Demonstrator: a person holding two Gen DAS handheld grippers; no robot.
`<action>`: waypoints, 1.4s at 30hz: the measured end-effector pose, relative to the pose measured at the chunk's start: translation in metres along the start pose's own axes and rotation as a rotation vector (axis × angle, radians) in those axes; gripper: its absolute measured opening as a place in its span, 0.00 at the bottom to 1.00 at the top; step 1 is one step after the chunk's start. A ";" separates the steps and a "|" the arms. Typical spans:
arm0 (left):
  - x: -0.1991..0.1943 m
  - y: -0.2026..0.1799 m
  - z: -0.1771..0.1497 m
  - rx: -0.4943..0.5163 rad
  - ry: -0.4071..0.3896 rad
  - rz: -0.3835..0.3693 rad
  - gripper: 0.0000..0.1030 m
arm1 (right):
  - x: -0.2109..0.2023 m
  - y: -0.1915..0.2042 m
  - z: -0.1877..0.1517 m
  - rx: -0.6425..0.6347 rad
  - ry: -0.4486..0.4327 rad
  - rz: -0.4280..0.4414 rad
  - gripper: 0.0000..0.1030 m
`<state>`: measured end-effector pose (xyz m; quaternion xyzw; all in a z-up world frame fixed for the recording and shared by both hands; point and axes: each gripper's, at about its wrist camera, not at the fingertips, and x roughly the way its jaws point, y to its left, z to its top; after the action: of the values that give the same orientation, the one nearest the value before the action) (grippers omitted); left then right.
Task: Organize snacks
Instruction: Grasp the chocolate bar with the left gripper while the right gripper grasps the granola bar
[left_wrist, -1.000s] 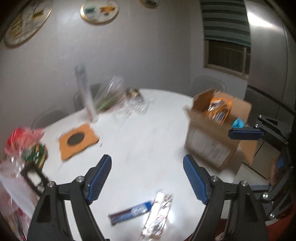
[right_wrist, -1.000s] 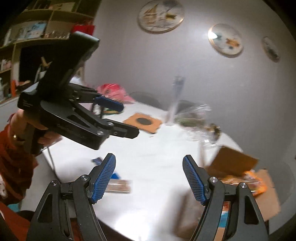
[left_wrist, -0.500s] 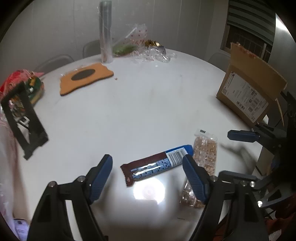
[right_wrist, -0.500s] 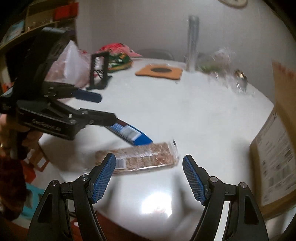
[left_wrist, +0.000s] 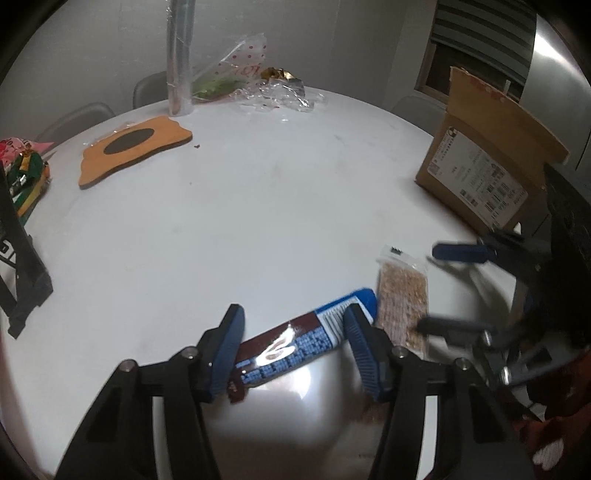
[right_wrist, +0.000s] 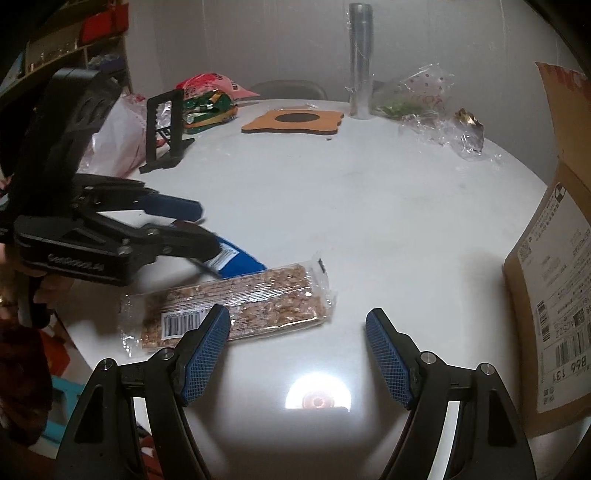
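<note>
We identify a home dining area: round white table (right_wrist: 369, 206) with chairs (left_wrist: 85, 114) around it, cluttered shelving (right_wrist: 74, 33), snack bags (right_wrist: 207, 99), a cork trivet (left_wrist: 133, 147), a shipping carton (left_wrist: 480, 173)

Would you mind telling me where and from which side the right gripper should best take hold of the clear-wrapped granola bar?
Probably across the middle of the granola bar, from above. It lies flat on the white table, long axis crosswise to the open right gripper, so the fingers should straddle its narrow width, clear of the blue-wrapped bar beside its far edge.
</note>
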<state>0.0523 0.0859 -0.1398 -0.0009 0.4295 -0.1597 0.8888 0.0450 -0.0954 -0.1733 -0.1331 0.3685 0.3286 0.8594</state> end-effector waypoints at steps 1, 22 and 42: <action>-0.002 0.000 -0.002 0.003 0.003 -0.004 0.52 | 0.000 -0.002 0.001 -0.004 -0.001 -0.011 0.72; -0.023 -0.003 -0.036 -0.040 -0.033 0.092 0.17 | -0.002 0.001 0.012 0.097 -0.014 0.017 0.72; -0.028 0.008 -0.042 -0.113 -0.062 0.103 0.17 | 0.032 0.059 0.027 0.020 0.018 -0.059 0.72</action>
<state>0.0063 0.1066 -0.1461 -0.0339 0.4097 -0.0890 0.9072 0.0364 -0.0238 -0.1769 -0.1382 0.3753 0.2982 0.8667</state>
